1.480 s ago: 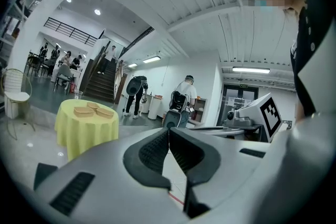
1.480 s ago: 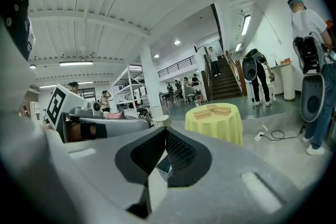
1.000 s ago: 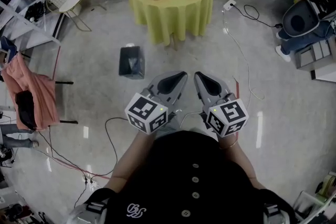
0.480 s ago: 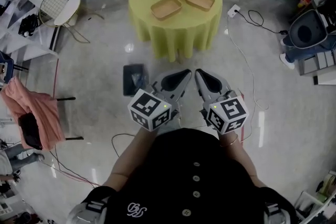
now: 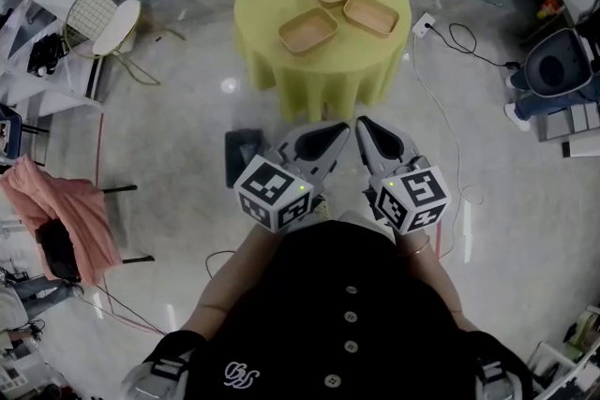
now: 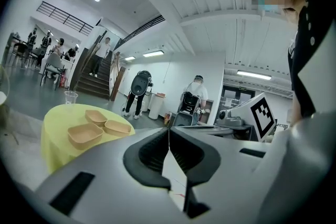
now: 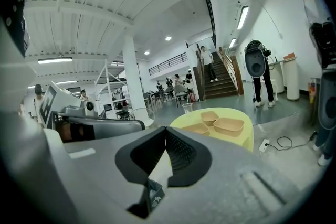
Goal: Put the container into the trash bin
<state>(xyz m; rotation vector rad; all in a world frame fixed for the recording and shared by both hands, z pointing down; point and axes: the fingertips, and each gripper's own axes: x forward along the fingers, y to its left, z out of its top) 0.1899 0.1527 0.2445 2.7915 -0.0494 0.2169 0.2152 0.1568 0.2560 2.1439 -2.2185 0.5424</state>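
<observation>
You held L gripper (image 5: 339,130) & R gripper (image 5: 364,125) side by side, both w/ jaws pressed together, nothing btw them. Containers (image 5: 307,30) sat on yellow table (image 5: 323,75) ahead; trash bin (image 5: 243,156) stood on floor just beside L gripper.

trash bin (image 5: 240,155) partly behind left gripper (image 5: 339,131), inside perhaps unreadable
</observation>
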